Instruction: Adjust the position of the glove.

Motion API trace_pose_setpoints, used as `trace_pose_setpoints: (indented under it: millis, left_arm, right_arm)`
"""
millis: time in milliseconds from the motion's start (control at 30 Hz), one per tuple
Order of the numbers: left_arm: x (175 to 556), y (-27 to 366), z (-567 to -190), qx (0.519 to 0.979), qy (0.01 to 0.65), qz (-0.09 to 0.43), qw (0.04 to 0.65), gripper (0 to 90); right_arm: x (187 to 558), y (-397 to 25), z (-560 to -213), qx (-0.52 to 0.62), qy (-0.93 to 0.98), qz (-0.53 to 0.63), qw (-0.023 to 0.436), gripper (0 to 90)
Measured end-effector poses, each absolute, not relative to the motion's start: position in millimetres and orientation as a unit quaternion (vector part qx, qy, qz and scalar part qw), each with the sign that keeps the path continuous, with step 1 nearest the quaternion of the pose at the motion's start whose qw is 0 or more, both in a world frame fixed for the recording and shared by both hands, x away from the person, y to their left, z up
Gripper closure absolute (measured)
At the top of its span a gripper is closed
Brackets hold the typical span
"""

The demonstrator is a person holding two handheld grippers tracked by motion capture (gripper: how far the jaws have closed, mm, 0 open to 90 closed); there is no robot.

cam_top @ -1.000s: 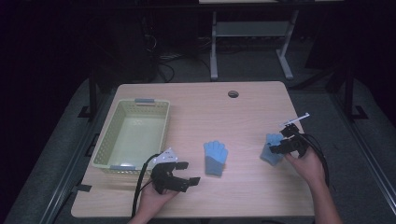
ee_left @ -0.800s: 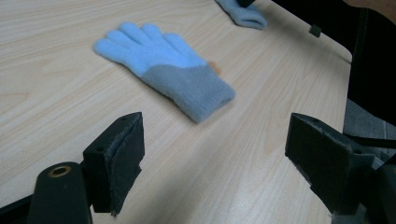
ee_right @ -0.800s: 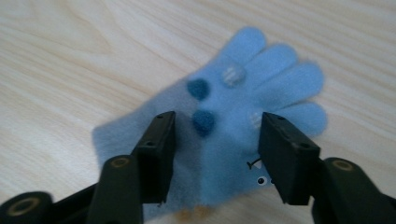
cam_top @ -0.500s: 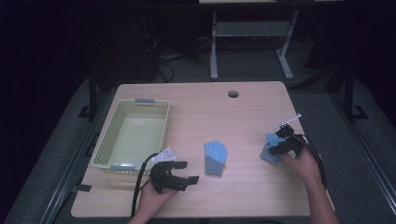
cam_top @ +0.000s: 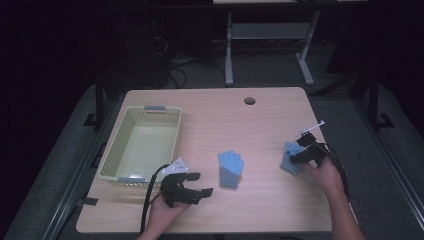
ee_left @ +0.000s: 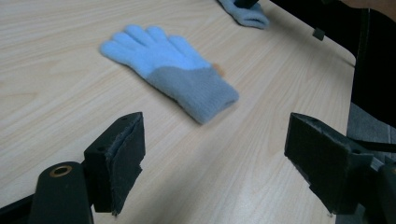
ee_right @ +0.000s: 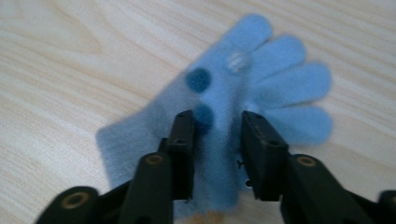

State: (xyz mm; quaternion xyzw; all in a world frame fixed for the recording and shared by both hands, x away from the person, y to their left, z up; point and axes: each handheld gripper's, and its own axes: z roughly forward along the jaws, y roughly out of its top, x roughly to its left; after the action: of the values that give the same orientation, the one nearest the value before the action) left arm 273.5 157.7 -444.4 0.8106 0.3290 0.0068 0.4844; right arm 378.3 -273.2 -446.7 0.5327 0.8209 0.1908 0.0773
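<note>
Right, nearest me on the left my left gripper (cam_top: 192,186) sits low over the near edge of the table (cam_top: 260,215), its jaws spread wide with bare wood between them. Through the left gripper view I look out between those pads at a blue glove (ee_left: 170,70) with a grey cuff, lying flat just beyond, fingers pointing away from me; from above that glove (cam_top: 230,169) lies near the middle of the table, close to the gripper but not touching it. On the right, a little farther out, my right gripper (cam_top: 295,156) is down on the second blue glove (cam_top: 290,159) near the right edge. In the right gripper view the jaws stand narrow, one on each side of a raised fold of that glove (ee_right: 261,84) with fabric filling the gap, so I read it as pinched. Two dark blue dots show on its palm. Farther back on the left stands a pale green basket (cam_top: 115,150)
</note>
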Motion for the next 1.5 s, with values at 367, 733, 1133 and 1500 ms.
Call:
trace_pose_setpoints:
  millis: [367,733,1133,1500]
  left_arm:
    - [272,157,-445,0.807,0.332,0.004,0.488,19.7]
    - [271,158,-444,0.805,0.33,-0.001,0.493,19.7]
    - [270,160,-443,0.806,0.329,0.005,0.493,19.7]
    - [270,160,-442,0.805,0.33,0.005,0.493,20.4]
  right_arm:
    - [378,-276,-444,0.543,0.814,0.199,0.061,80.0]
    - [363,-270,-428,0.516,0.825,0.218,0.073,79.9]
    - [352,-231,-394,0.45,0.854,0.247,0.083,79.8]
    - [348,-185,-381,0.4,0.875,0.266,0.061,78.9]
